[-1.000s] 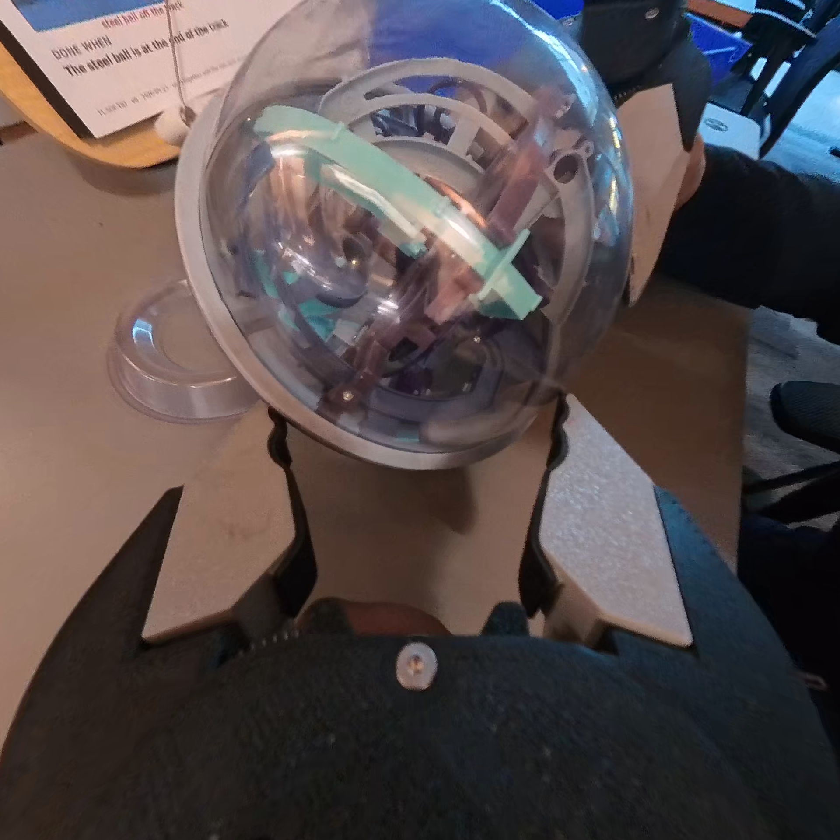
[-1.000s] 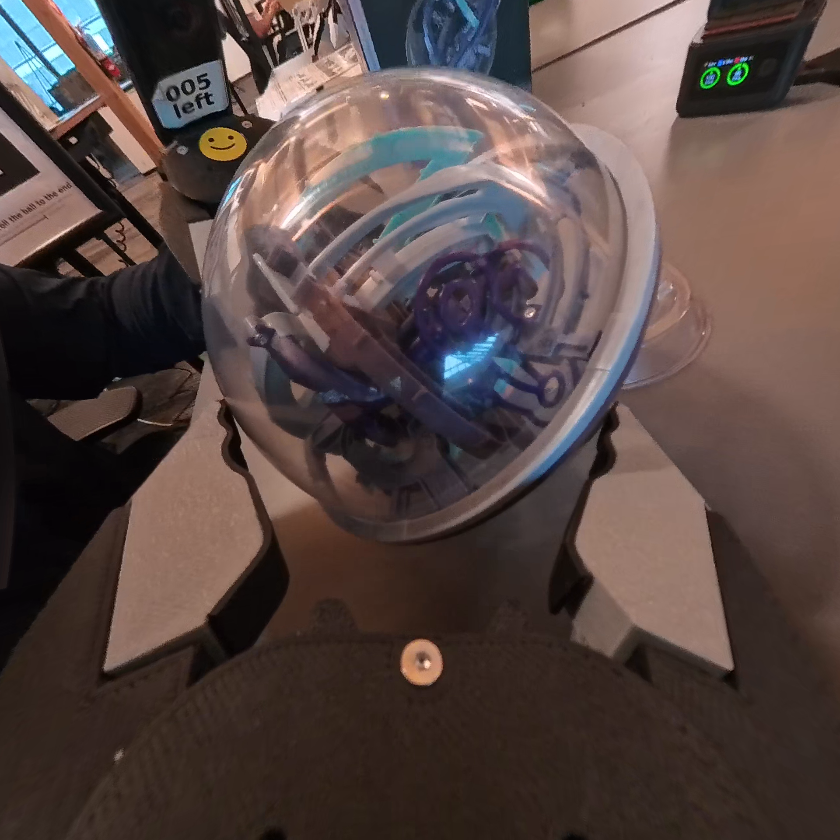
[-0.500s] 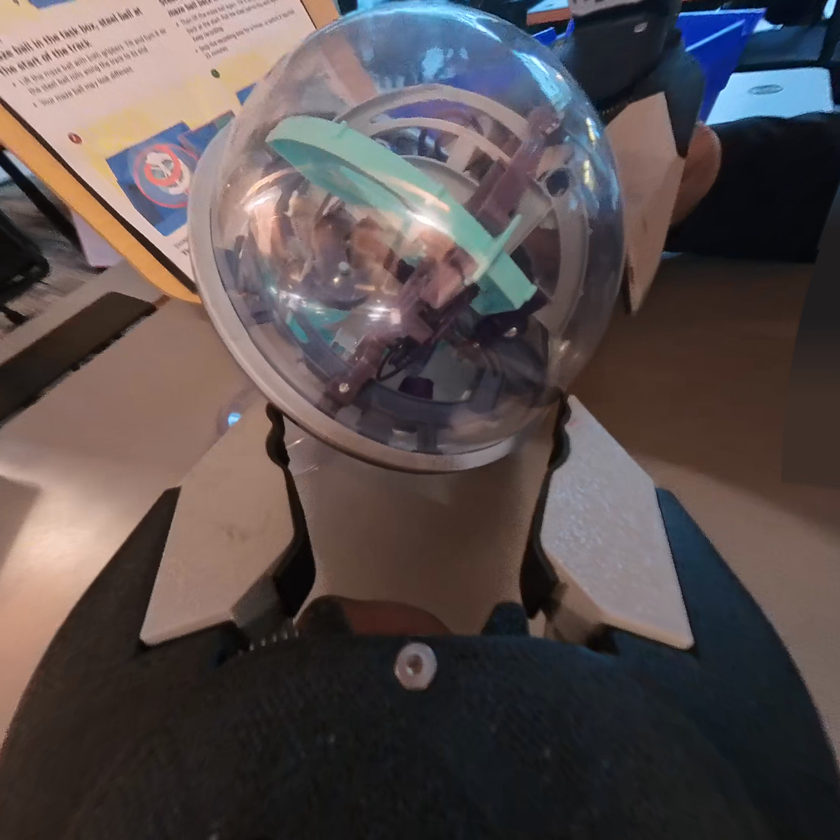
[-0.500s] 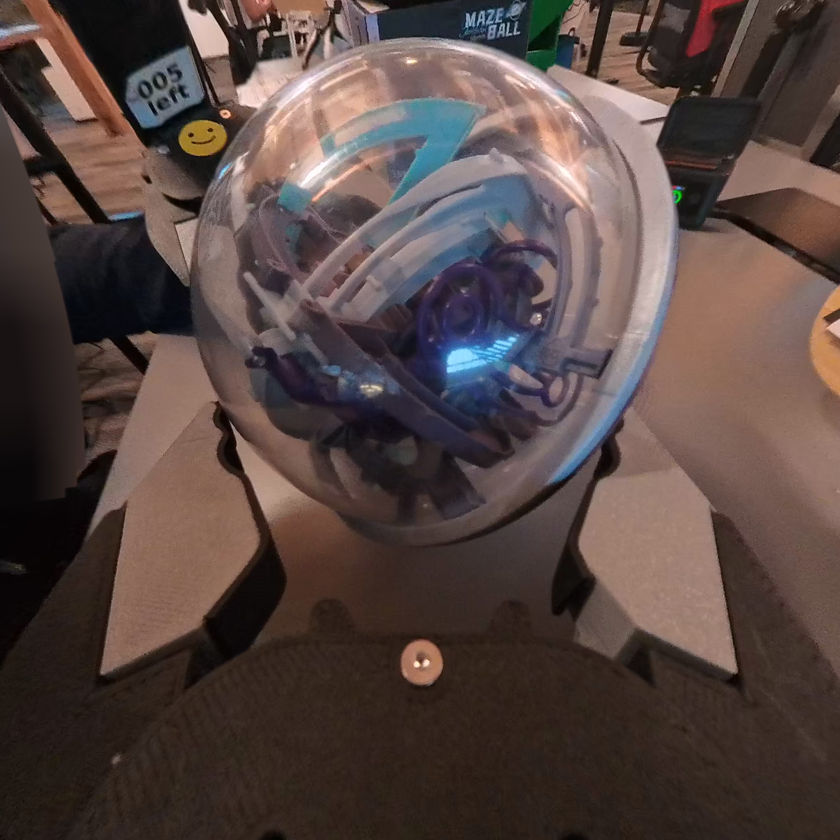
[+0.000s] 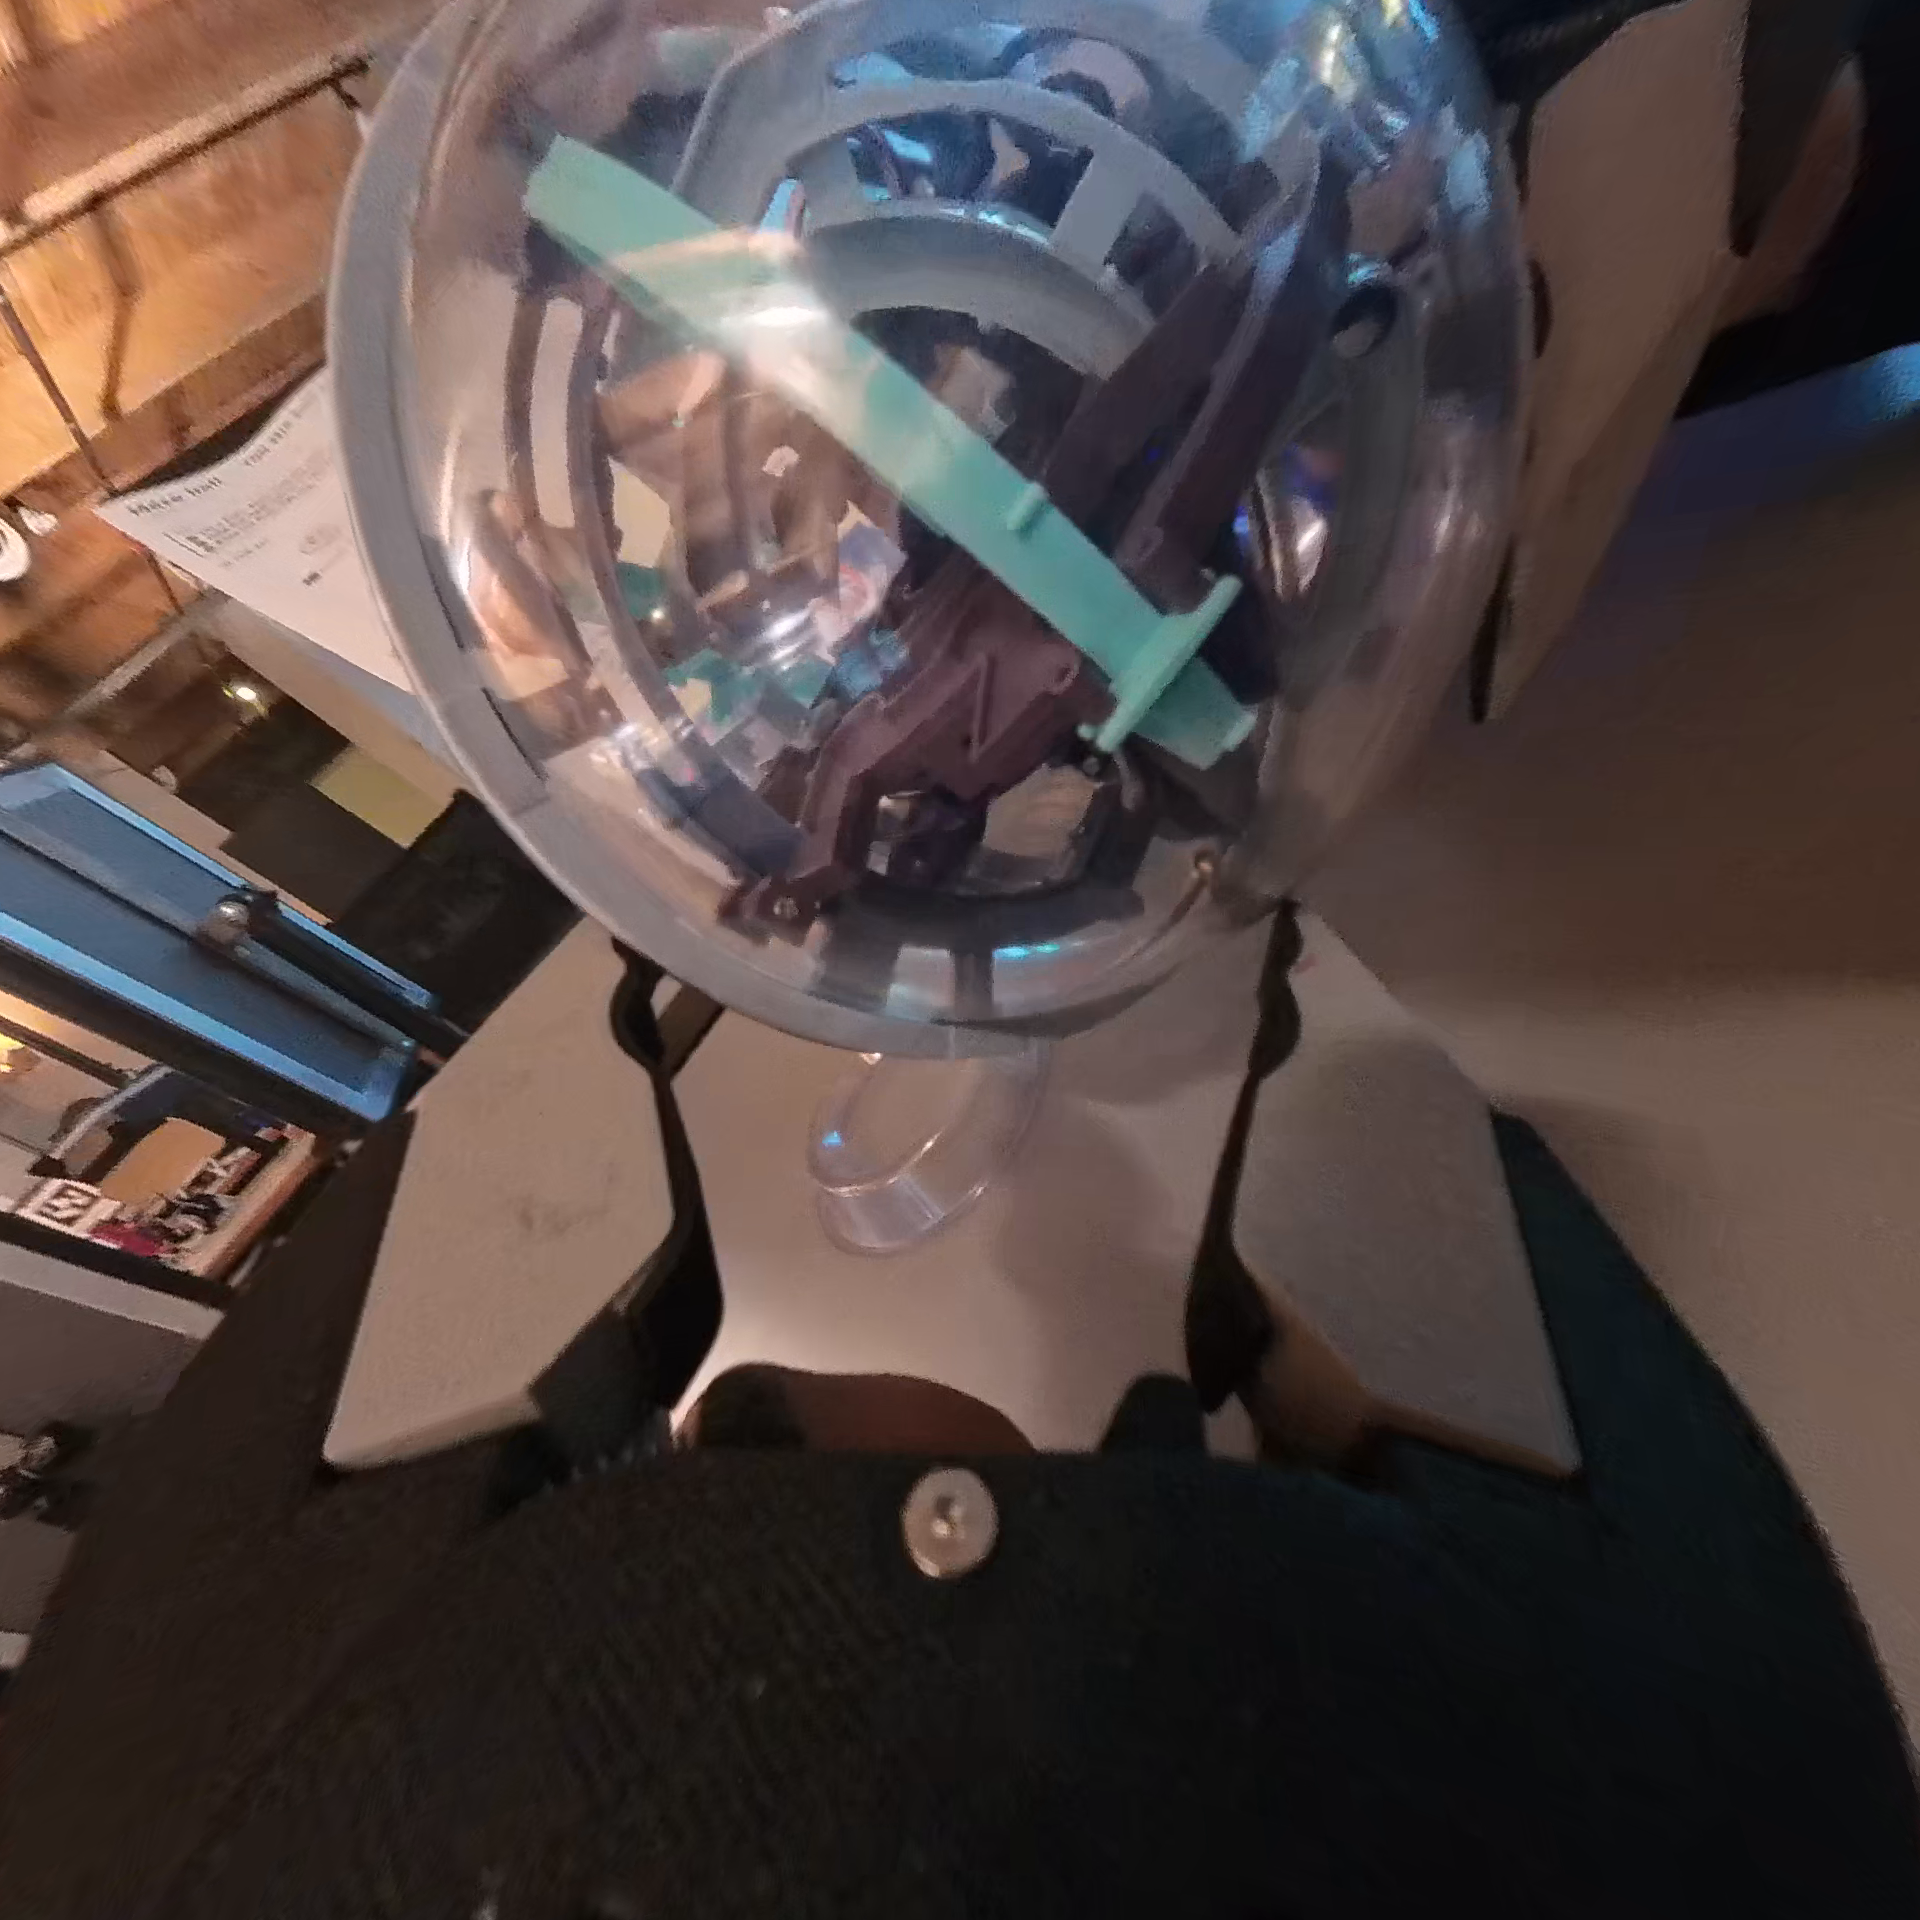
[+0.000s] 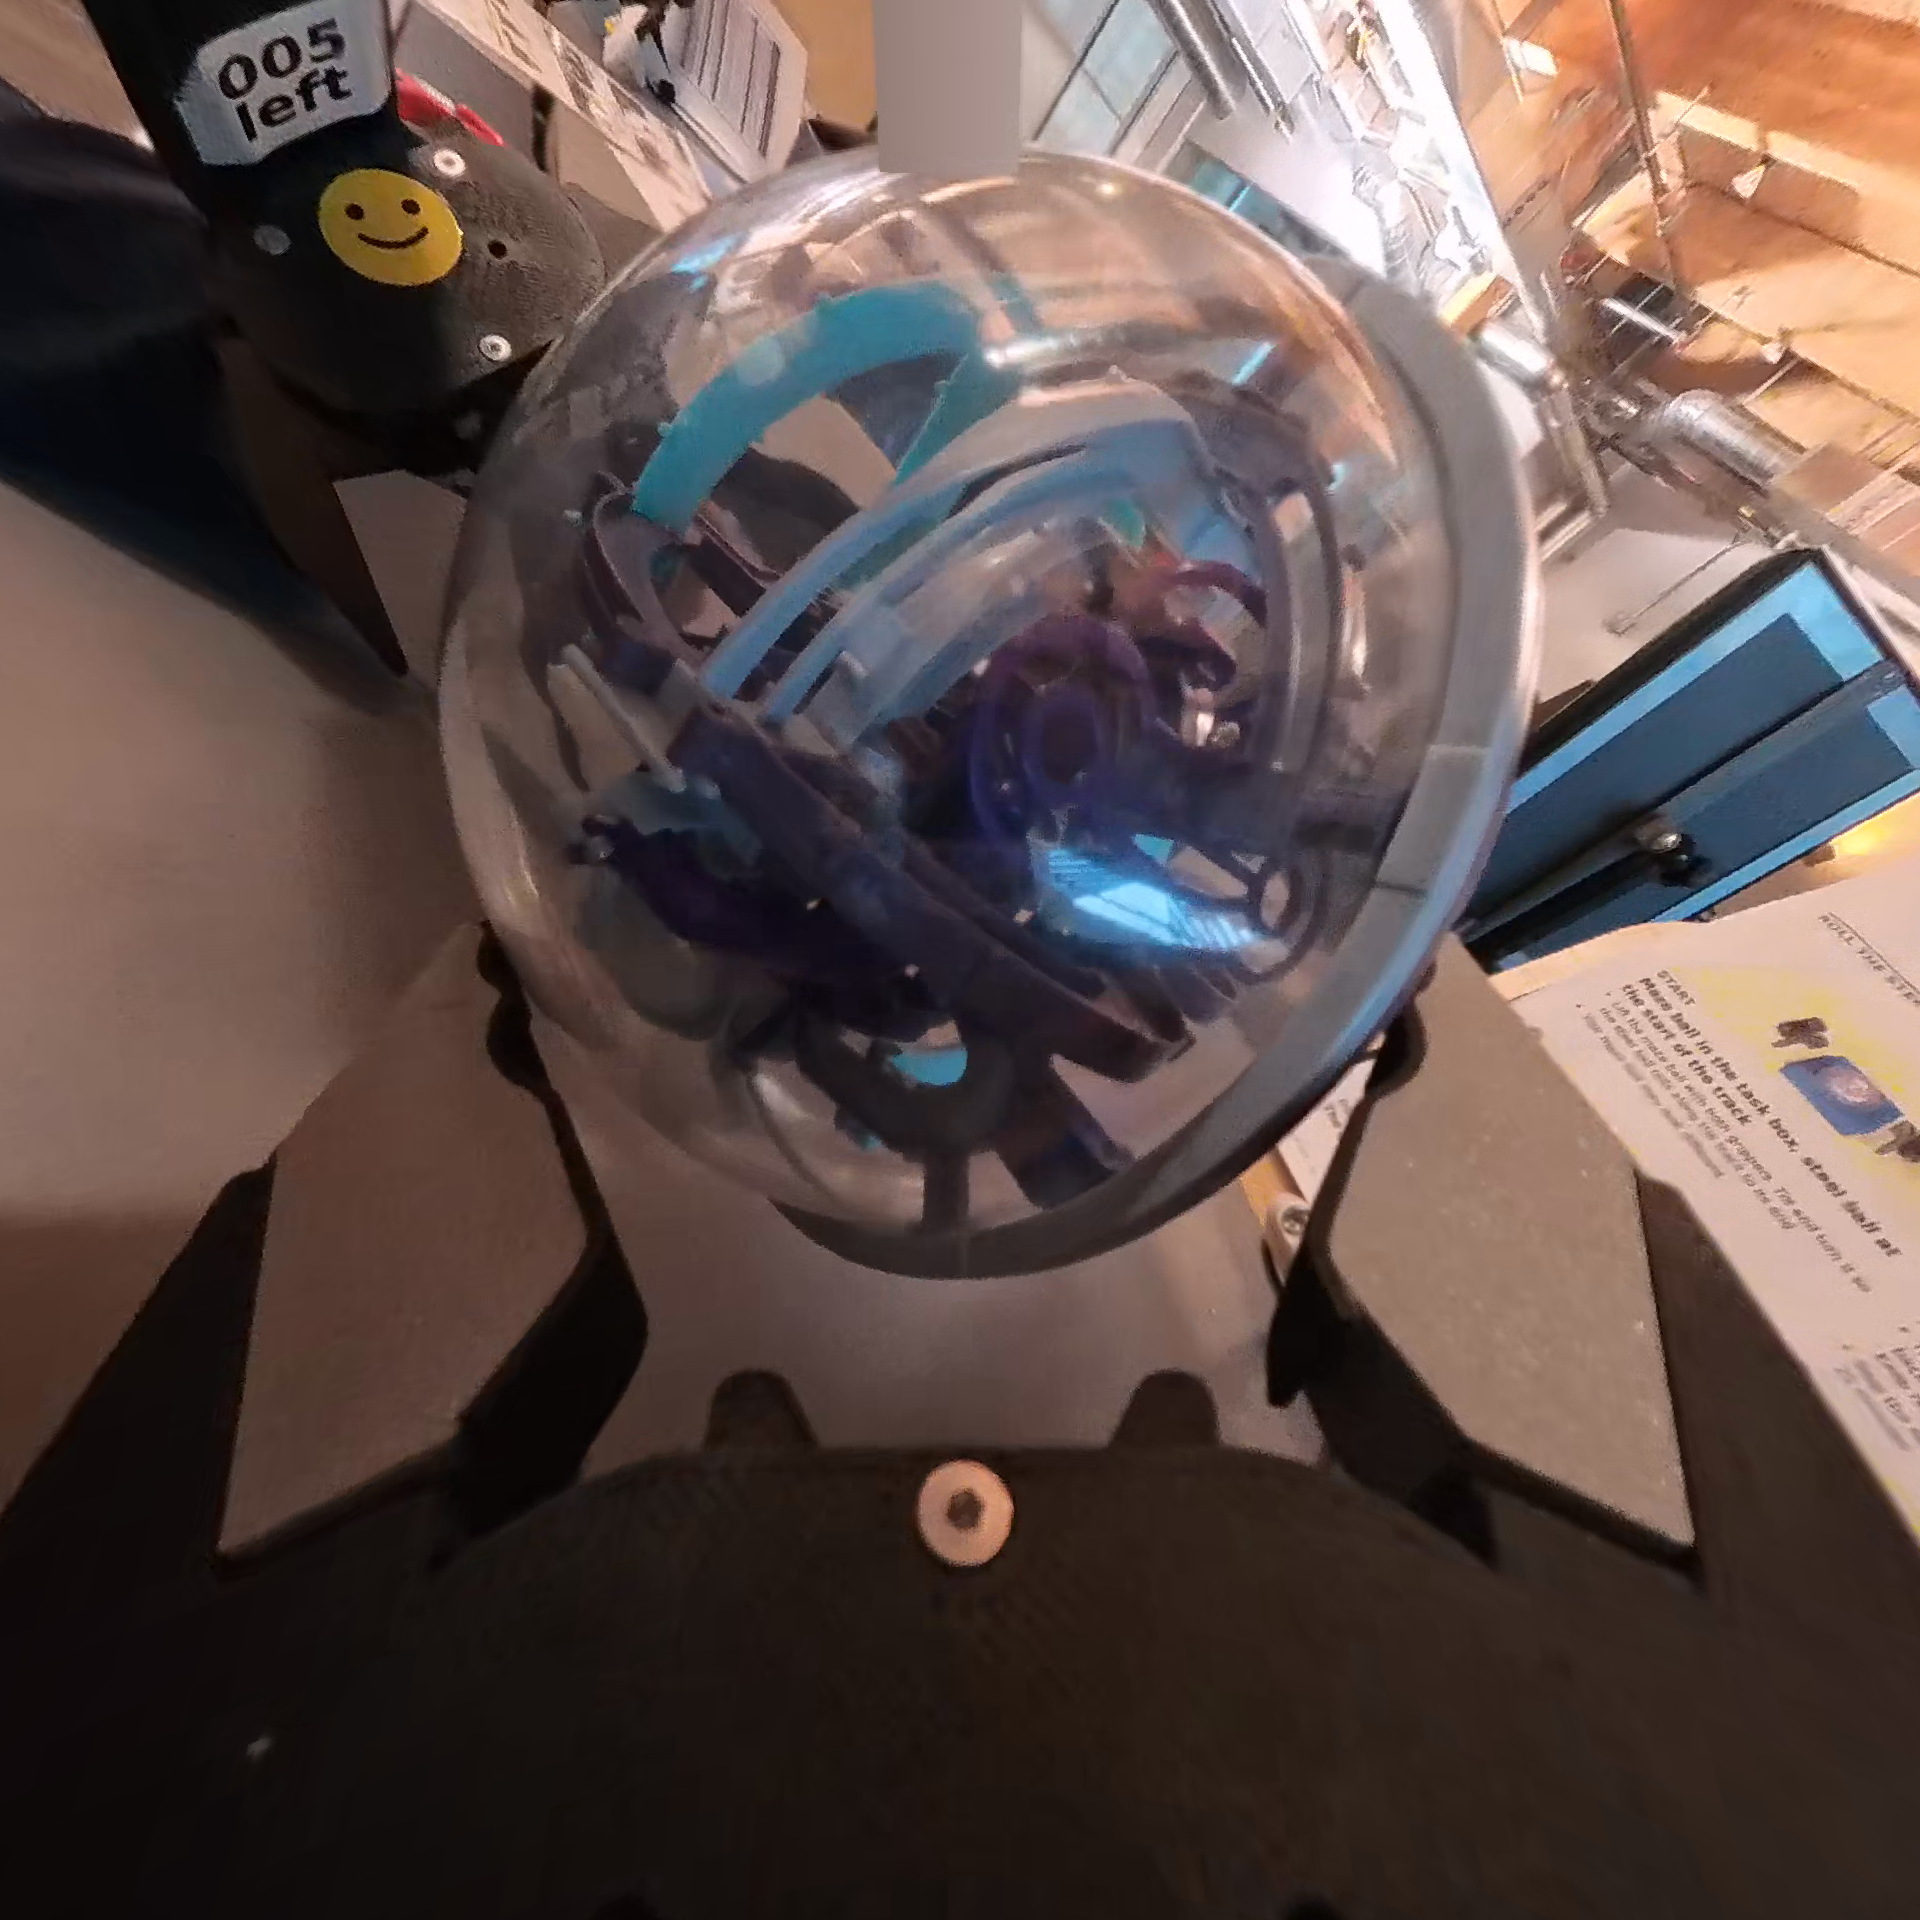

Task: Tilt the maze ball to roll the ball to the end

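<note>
I hold the maze ball (image 5: 925,520) in mid-frame, above the clear stand (image 5: 914,1164). Left gripper (image 5: 951,966) and right gripper (image 6: 951,997) each clamp it at opposite sides. The shell looks smooth, slippery, light; gripping near the grey seam seems safest.

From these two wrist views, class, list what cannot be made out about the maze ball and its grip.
- Steel ball: not identifiable in the maze ball; tracks, glare and blur hide it in both views.
- Left gripper and right gripper: fingertip contact hidden behind the sphere.
- Clear stand: top cut off by the sphere, left view.
</note>
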`<state>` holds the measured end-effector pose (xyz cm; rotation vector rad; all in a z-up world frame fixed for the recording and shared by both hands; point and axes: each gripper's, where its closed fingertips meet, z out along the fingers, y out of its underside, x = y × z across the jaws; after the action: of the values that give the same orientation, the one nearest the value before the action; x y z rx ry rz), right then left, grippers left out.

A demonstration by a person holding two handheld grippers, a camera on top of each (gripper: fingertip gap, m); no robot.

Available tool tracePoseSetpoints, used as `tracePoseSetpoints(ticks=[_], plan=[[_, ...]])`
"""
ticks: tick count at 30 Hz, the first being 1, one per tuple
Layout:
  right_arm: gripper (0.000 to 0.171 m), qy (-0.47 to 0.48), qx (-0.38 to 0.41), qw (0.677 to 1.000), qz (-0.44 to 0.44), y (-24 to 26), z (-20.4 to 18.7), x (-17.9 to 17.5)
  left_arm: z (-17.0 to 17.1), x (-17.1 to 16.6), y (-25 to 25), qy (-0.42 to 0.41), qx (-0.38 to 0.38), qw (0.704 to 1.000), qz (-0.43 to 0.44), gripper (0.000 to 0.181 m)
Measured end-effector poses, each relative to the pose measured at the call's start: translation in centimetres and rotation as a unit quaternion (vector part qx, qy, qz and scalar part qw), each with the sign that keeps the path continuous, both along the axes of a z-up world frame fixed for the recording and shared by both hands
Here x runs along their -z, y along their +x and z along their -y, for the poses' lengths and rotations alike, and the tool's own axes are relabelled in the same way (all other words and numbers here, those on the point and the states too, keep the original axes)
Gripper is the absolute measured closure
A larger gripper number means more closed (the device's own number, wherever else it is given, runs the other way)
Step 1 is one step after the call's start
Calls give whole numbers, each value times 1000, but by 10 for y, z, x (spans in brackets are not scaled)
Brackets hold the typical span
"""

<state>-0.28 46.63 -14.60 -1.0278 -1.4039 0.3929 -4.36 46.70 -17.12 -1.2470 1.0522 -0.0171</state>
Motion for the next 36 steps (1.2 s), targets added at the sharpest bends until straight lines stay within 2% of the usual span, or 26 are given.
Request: tracePoseSetpoints(ticks=[5,11,13,17,25,28,32,36], plan=[[15,-27,-8,1000,-3,0,-2,4,1,-1,1,1,6,1000,1,67],[15,2,-5,1000,2,1,-4,6,3,-8,0,67,-10,997,-30,67],[15,46,11,999,8,1,-3,3,4,-12,-2,103,-21,993,-44,68],[15,206,50,977,4,1,10,-19,4,-25,-7,175,-57,981,-57,70],[15,349,94,932,-5,1,21,-34,7,-42,-15,261,-114,955,-79,71],[15,355,99,930,-7,2,21,-35,9,-45,-14,279,-121,949,-85,71],[15,303,97,948,5,2,8,-24,0,-33,-15,230,-117,962,-87,71],[15,305,94,948,2,1,11,-25,1,-34,-15,230,-114,963,-83,71]])
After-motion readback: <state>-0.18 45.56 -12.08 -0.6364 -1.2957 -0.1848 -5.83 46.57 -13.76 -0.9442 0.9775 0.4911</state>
